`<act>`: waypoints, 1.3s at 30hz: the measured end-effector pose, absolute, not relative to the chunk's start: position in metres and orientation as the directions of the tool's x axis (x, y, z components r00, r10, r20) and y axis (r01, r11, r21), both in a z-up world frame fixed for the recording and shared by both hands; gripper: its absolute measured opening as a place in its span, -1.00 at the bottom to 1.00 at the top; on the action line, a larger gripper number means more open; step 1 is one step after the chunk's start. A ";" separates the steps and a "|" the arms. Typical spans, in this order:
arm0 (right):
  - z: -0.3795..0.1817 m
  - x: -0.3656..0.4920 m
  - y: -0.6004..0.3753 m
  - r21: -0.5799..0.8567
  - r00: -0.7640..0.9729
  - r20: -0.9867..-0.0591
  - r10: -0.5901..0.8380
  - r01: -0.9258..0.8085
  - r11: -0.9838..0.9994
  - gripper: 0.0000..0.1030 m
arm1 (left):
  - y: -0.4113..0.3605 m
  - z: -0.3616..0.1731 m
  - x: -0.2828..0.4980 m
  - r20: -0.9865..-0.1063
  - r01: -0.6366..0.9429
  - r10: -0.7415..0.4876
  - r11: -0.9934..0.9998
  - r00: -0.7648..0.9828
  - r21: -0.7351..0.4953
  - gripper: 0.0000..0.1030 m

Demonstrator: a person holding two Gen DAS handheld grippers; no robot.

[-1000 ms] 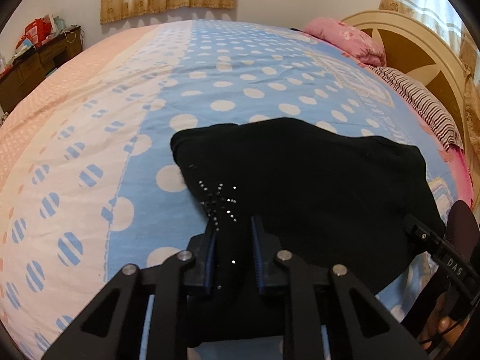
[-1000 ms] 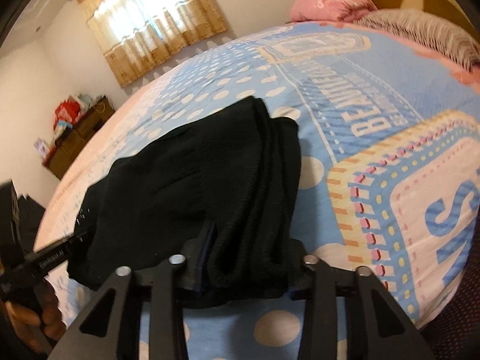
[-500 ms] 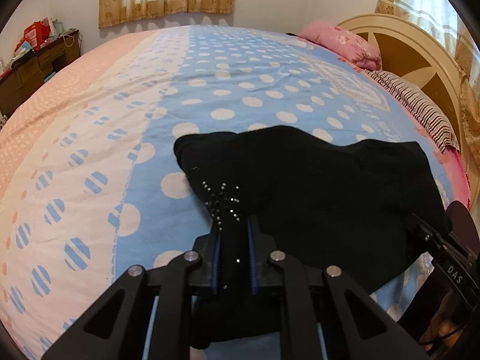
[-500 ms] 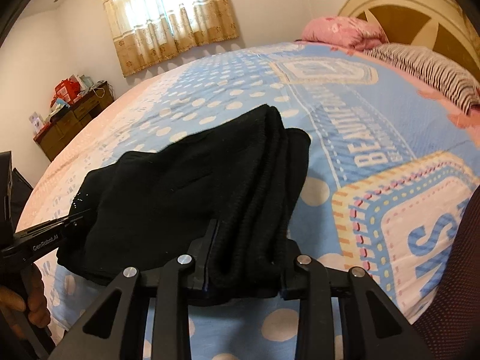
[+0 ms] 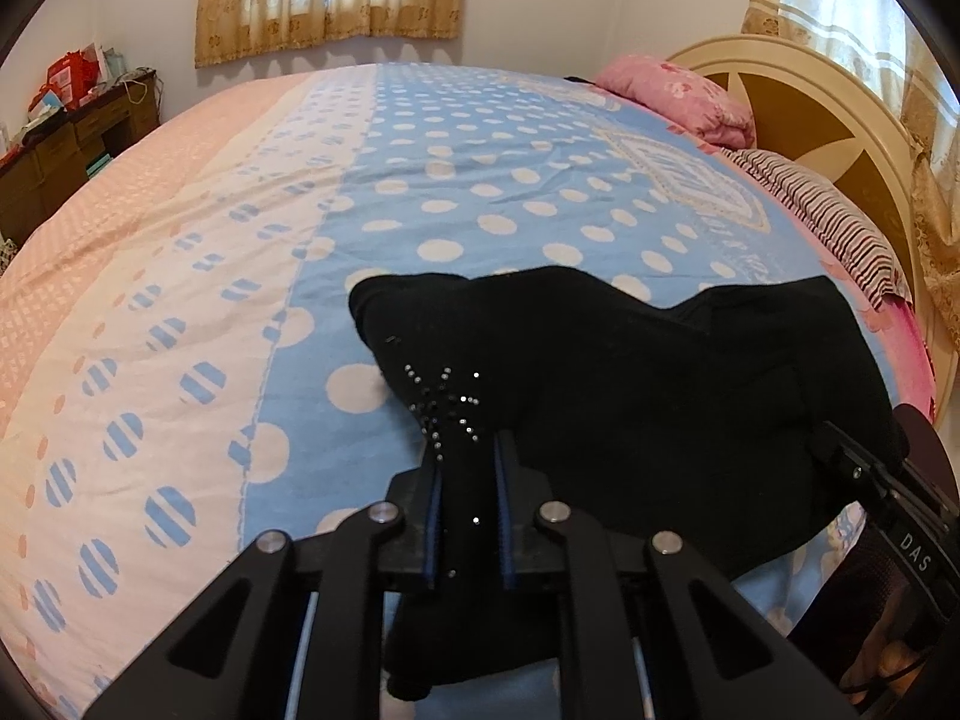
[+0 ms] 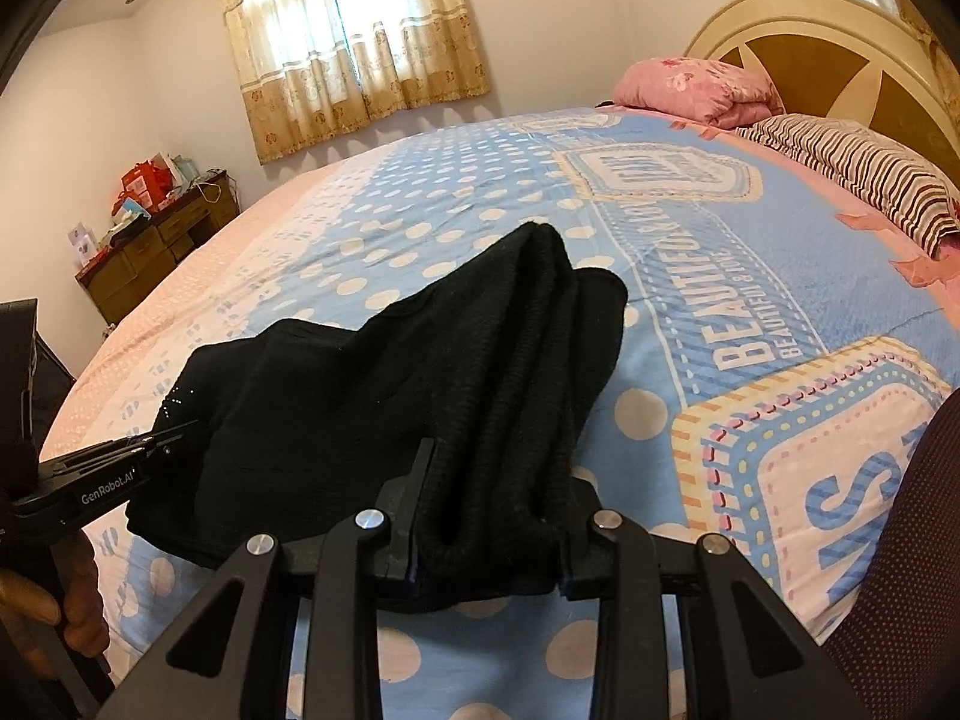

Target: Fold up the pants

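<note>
My left fingers (image 5: 433, 480) pinch the rhinestone corner of the black pants (image 5: 630, 396), the right fingers (image 6: 423, 474) clamp the thick bunched end (image 6: 504, 480). The pants lie on the bed (image 5: 480, 180); I should carry both corners level and together, keeping the fold square.

The pants (image 5: 630, 396) lie on the bed (image 5: 480, 180), near its front edge. Beyond the pants, at the headboard (image 6: 840, 54), lie two pillows (image 6: 852, 174). Left of the bed stands a dresser (image 6: 156, 240).
</note>
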State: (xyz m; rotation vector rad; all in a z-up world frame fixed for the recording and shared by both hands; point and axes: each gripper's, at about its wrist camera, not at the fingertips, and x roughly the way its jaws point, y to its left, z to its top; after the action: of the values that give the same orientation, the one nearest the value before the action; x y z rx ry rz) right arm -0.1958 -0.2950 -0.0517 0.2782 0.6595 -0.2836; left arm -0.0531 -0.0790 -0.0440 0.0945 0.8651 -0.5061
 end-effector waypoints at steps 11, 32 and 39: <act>-0.046 -0.199 -0.294 0.161 0.765 -0.620 -0.171 0.338 0.927 -0.37 | -0.082 -0.039 -0.055 -0.746 0.468 -0.388 0.876 0.541 -0.116 -0.72; -0.066 -0.200 -0.308 0.195 0.742 -0.651 -0.160 0.367 0.909 -0.37 | -0.086 -0.043 -0.053 -0.755 0.455 -0.367 0.885 0.543 -0.103 -0.72; -0.047 -0.200 -0.297 0.184 0.764 -0.626 -0.159 0.342 0.922 -0.37 | -0.079 -0.028 -0.053 -0.727 0.465 -0.395 0.878 0.562 -0.117 -0.73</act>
State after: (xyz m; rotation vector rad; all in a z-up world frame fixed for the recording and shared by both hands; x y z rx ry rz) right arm -0.1996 -0.2972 -0.0472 0.2970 0.6481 -0.2764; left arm -0.0528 -0.0787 -0.0279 0.0910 0.8317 -0.5068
